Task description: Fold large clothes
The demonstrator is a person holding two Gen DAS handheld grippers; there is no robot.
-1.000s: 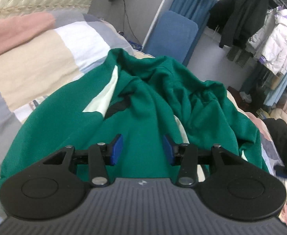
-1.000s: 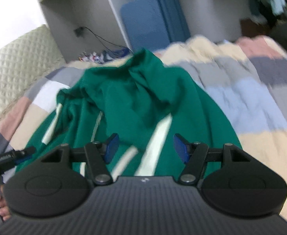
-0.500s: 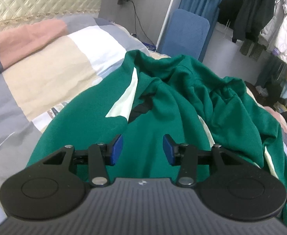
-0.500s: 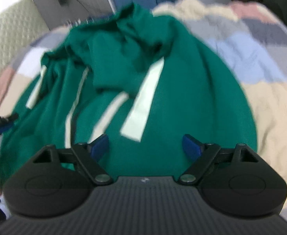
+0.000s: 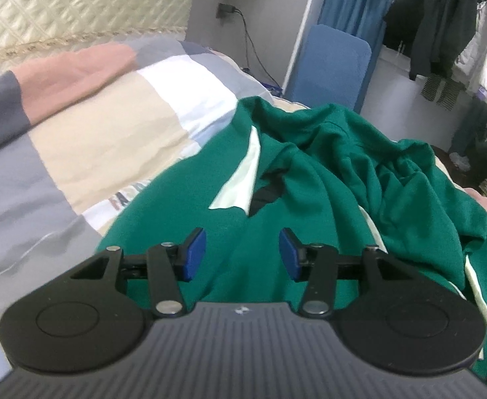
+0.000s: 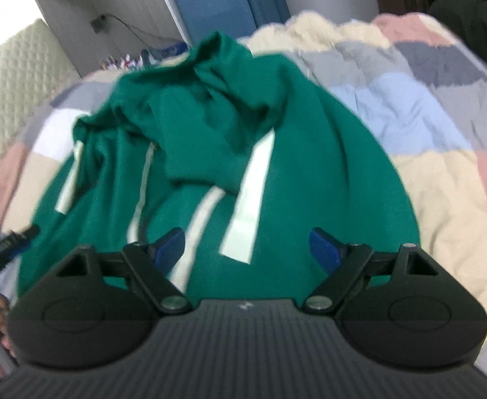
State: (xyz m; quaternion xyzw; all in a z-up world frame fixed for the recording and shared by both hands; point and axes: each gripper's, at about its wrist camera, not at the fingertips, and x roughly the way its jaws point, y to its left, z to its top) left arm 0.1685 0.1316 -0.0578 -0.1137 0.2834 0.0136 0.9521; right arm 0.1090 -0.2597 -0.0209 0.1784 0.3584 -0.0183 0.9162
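My left gripper [image 5: 242, 255] hangs half spread, nothing pinched. My right gripper [image 6: 247, 250] is spread wide, empty too. Both hover over the green garment [image 6: 296, 179], which lies crumpled with white stripes on the patchwork quilt [image 6: 426, 126].

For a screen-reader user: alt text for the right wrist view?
A rumpled green garment with white stripes lies on a patchwork quilt. The right gripper is above its near edge, blue pads open and empty.
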